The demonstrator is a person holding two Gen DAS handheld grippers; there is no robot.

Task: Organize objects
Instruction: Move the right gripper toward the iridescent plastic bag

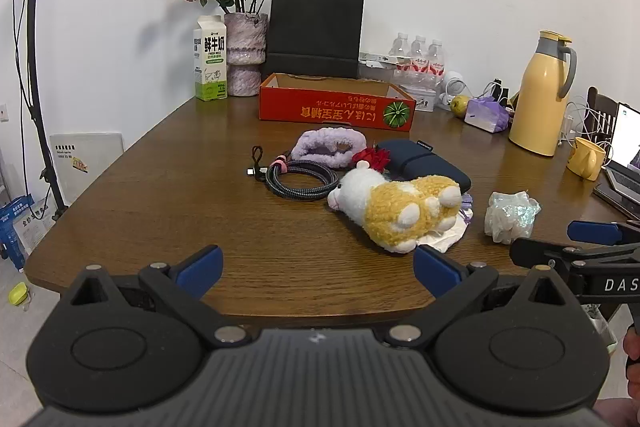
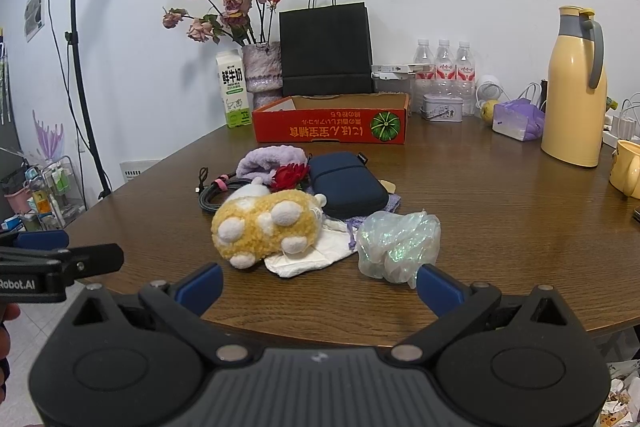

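Left tongs (image 1: 318, 273) wide, empty, at near table (image 1: 160, 195) edge. Right tongs (image 2: 320, 283) wide, empty. Plush (image 2: 266, 223) ahead between both; crinkled wrap (image 2: 396, 245) just beyond right tongs' right finger.

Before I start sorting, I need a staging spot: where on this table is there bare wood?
Bare wood runs along the near left of the table, between the coiled cable and the milk carton. Another patch lies right of the iridescent bag, before the yellow thermos. The middle is crowded: plush toy, navy pouch, purple headband.
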